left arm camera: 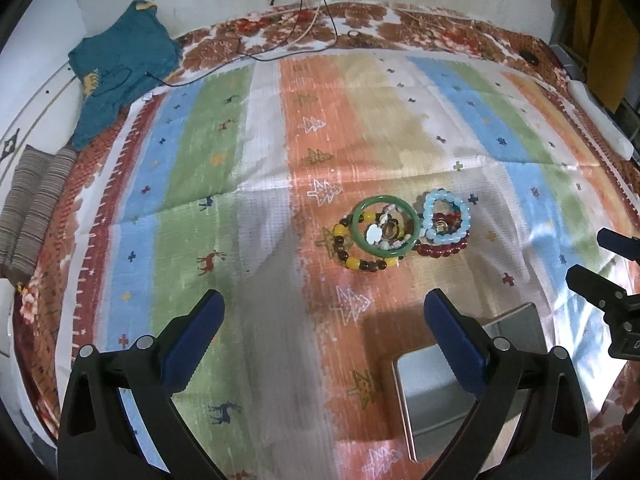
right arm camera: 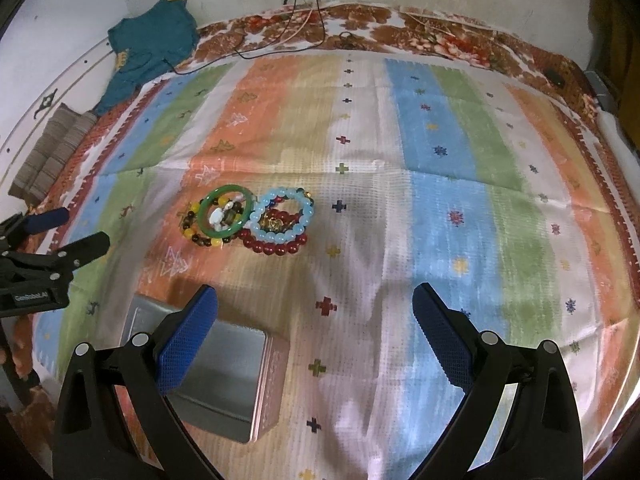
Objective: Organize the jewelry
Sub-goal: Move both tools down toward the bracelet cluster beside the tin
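My left gripper (left arm camera: 324,312) stands spread wide, fingers gripping nothing, low in frame. The jewelry pile (left arm camera: 404,230) lies centre-right on the striped cloth (left arm camera: 200,184); the open tin (right arm camera: 216,372) sits lower left. My right gripper (right arm camera: 314,304) likewise gapes, touching nothing.

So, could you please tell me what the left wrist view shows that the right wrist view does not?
Only the left wrist view shows the yellow cloth hanging at the upper right. Only the right wrist view shows the tin's patterned outer side and the label on the left tongs. Both share the striped mat, the bracelet pile with the green bangle, the teal sweater, and open, empty right tongs.
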Demonstrator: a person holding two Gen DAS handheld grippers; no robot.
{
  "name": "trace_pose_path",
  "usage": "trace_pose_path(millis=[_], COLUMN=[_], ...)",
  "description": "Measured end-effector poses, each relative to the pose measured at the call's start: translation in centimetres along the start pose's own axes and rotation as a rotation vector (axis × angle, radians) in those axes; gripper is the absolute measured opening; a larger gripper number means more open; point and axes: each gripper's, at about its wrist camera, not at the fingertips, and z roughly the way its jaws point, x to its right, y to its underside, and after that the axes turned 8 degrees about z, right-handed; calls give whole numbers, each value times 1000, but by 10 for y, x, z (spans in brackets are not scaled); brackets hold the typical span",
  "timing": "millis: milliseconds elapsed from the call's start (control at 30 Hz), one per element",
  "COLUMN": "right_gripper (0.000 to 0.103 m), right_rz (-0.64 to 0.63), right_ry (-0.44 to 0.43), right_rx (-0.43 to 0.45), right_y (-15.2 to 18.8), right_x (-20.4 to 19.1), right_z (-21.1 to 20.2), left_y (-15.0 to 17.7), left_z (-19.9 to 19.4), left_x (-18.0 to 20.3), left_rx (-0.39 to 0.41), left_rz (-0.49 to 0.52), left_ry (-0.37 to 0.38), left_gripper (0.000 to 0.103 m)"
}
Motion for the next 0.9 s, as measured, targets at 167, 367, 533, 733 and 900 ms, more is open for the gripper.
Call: trace_pose_path(millis=[167,367,533,733,900], right_gripper=[99,99,99,99,99], right_rz=[7,8,8,22,29], right_ry=[-5,9,22,53,56], right_rx=[-18,-45,-57,-86,-96], right_y=[-8,-16,-21,-26,-32], right_x=[1,1,0,8,7], right_z=[15,34,48,70,82], left_y=[-7,-14,-20,-29,-37], left_z=[17,36,46,58,69], left_x=[-1,0,2,5,8], left_rx=[-16,-31,-33,-37,-43], left_rz=[0,13,23,52,69], left_ry=[17,29,32,34,43], left_gripper=[93,93,91,88,87])
